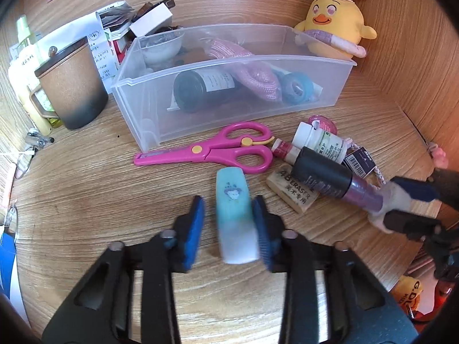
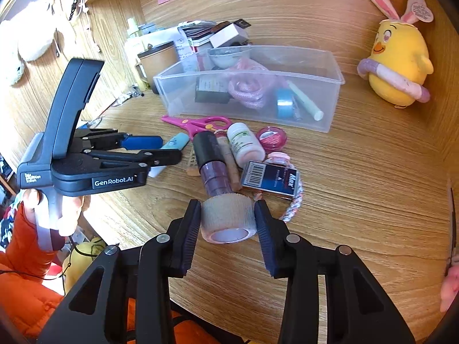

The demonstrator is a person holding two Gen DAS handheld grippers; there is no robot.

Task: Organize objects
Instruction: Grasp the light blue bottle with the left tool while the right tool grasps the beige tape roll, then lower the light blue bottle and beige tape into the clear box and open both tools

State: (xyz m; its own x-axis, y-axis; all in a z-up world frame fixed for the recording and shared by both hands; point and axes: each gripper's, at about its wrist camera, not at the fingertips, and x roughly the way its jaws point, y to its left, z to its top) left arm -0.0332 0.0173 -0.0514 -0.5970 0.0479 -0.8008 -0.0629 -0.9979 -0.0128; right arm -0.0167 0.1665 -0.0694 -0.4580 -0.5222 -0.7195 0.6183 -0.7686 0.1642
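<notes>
1. Closing on two items at once. Left gripper (image 1: 228, 223) straddles the teal-and-white eraser (image 1: 233, 215) on the tabletop (image 1: 86, 189); one pad touches its side, the other shows a gap, so the pinch looks incomplete.
2. Eraser's long axis runs along the gripper's pointing line, toward the clear bin (image 1: 229, 86). Fingers flank its long sides: good alignment for a lift.
3. Right gripper (image 2: 226, 218) flanks the white tape roll (image 2: 228, 218), roll axis along the fingers; pads sit at both sides, apparently clamped.
4. Just beyond the roll, nearer the bin: dark purple bottle (image 2: 212, 163), barcode box (image 2: 269, 177), white pill bottle (image 2: 243, 143), pink scissors (image 2: 198, 123) lying closest to the bin's front wall.
5. Bin already holds a dark bottle, pink rope, blue tape.
6. Judgement: both items lie on the near side of the bin; the eraser has the shorter carry, straight ahead over the scissors.
7. Yellow plush chick (image 2: 398, 57) sits beside the bin's far right corner.
</notes>
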